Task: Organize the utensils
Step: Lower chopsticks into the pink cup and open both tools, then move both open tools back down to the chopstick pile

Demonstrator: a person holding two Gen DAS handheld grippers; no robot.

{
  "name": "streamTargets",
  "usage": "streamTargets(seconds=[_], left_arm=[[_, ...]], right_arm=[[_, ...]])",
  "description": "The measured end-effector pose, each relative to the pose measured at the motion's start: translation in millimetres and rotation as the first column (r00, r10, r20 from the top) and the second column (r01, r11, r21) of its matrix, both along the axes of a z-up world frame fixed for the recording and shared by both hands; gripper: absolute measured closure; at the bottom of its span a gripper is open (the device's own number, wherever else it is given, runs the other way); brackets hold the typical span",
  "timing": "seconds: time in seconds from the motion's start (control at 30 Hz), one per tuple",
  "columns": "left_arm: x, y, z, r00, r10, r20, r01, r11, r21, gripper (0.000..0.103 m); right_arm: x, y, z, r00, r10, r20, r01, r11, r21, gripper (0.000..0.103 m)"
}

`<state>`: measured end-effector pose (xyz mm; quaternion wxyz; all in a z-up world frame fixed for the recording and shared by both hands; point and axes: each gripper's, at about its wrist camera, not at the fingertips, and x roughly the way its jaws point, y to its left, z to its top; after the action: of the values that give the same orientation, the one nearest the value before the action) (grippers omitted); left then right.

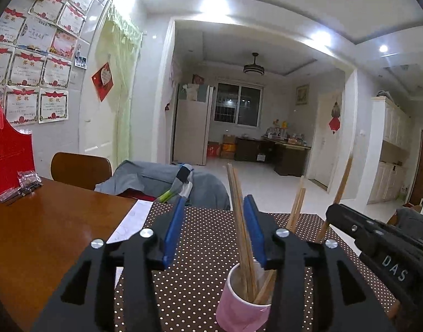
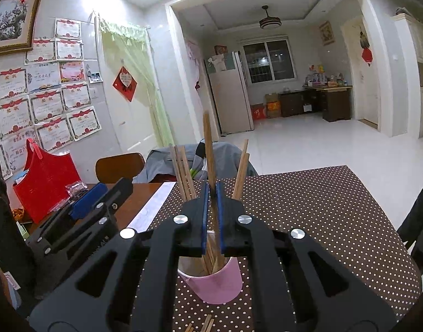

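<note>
**Dropping chopsticks into the pink cup**

Standing at about six o'clock in both wrist views, the pink cup (image 1: 243, 298) rests on the dotted cloth (image 1: 206, 249) that covers the near end of the wooden table (image 1: 45, 235).

Left first: the left gripper (image 1: 215, 232) has its blue fingers (image 1: 172, 232) set wide apart. A pair of chopsticks (image 1: 239, 221) leans up out of the cup between them, close beside the right-hand pad, and neither pad presses on it. I judge that pair to be already delivered and let go.

Right next: the right gripper (image 2: 213, 215) has its fingers drawn narrow around a single chopstick (image 2: 208, 149), which rises toward twelve o'clock while its lower end dips into the cup. More sticks fan out of the cup at eleven and one o'clock, and a few loose ones (image 2: 203, 323) lie on the cloth at six o'clock in the right view.

The step in hand looks like seating this stick. Next, the right fingers should part, both grippers lift clear without tipping the cup, then fetch the loose sticks.
</note>
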<state>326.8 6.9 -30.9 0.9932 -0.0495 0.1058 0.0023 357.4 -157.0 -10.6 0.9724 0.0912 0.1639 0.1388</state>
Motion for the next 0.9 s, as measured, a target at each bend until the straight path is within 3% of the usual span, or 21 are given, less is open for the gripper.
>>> streamTargets(seconds=[0.07,0.13,0.37,0.43,0.6,0.9], left_arm=[[-2,0,1,1.000,0.005,0.003,-0.005,1.000,0.000,0.054],[-3,-1,2,1.000,0.006,0.007,-0.006,1.000,-0.002,0.054],[-9,-1,8,1.000,0.005,0.027,-0.005,1.000,0.000,0.053],[-14,-2,12,0.999,0.000,0.033,0.000,1.000,0.001,0.053],[-35,-6,18,0.999,-0.017,0.034,0.016,0.999,0.034,0.053],[-81,-7,8,0.994,-0.085,-0.064,0.088,0.995,0.052,0.053]], right_arm=[[-1,-2,0,1.000,-0.004,0.002,0.004,1.000,0.002,0.086],[-2,-3,1,1.000,-0.013,0.010,0.013,1.000,0.007,0.071],[-12,-14,8,0.999,-0.025,0.036,0.024,0.999,0.023,0.069],[-18,-18,10,0.999,-0.030,0.039,0.029,0.999,0.031,0.063],[-38,-27,7,0.999,-0.036,0.023,0.035,0.999,0.013,0.062],[-83,-40,-9,0.997,-0.040,-0.064,0.040,0.999,-0.001,0.062]])
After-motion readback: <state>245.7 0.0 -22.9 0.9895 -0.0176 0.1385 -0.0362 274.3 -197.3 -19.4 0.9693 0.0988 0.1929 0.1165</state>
